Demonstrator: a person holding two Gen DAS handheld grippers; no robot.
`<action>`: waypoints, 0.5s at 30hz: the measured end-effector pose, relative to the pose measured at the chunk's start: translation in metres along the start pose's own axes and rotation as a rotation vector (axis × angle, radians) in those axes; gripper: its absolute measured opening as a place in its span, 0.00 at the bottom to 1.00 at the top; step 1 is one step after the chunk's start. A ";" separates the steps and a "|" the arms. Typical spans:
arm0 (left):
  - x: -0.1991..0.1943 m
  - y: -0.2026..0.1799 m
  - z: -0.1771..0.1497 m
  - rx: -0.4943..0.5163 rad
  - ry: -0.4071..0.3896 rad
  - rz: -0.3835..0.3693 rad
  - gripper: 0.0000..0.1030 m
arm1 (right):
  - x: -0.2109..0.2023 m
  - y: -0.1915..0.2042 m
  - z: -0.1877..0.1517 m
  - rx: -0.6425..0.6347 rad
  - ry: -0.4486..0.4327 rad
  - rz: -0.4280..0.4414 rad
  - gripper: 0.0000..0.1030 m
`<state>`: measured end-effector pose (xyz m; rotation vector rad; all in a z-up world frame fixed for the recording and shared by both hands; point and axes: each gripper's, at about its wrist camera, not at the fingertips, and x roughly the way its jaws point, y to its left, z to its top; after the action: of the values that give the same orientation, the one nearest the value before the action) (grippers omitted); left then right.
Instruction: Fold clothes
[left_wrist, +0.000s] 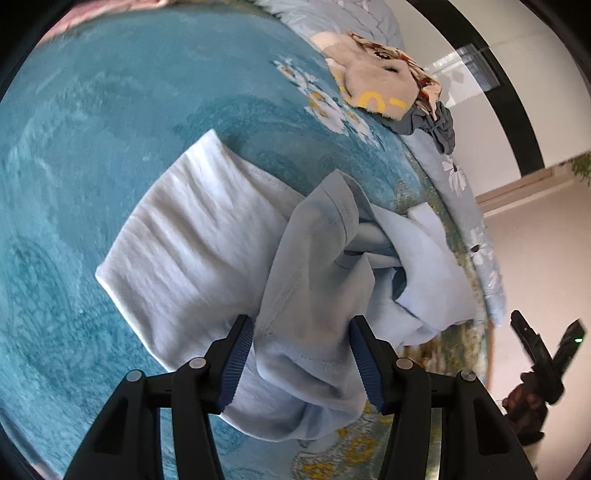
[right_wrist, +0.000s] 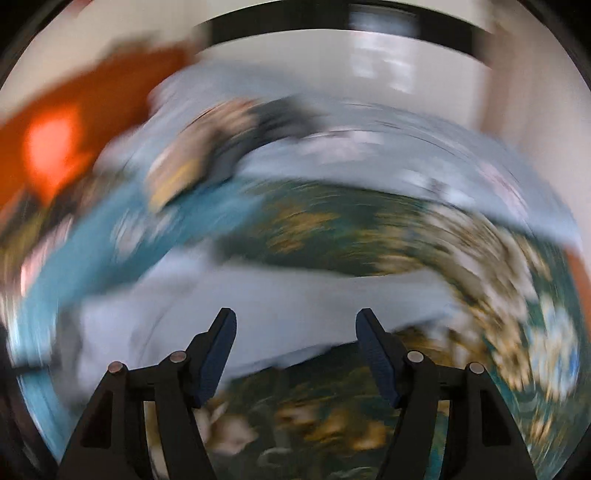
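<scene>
pale blue garment (left_wrist: 306, 295) | left tool (left_wrist: 301, 354) half-open, cloth bunched between its pads; right tool (right_wrist: 295, 343) open, empty

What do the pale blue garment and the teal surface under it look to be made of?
Pale blue garment: soft matte knit, probably cotton jersey, judging by its stitched hems and limp folds. Teal surface: plush, slightly fuzzy fabric with a printed flower pattern, likely a fleece blanket.
</scene>
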<state>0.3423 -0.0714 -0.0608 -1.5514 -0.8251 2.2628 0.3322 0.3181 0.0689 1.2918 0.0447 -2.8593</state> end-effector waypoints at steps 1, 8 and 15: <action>0.000 -0.002 -0.001 0.015 -0.001 0.010 0.56 | 0.006 0.024 -0.006 -0.061 0.003 0.033 0.66; -0.007 0.006 -0.006 -0.007 -0.001 -0.002 0.56 | 0.037 0.144 -0.052 -0.483 0.014 0.094 0.66; -0.013 0.013 -0.009 -0.050 -0.011 -0.037 0.55 | 0.052 0.168 -0.058 -0.621 -0.022 -0.021 0.65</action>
<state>0.3570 -0.0863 -0.0610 -1.5333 -0.9119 2.2435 0.3437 0.1518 -0.0128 1.1150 0.8668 -2.5385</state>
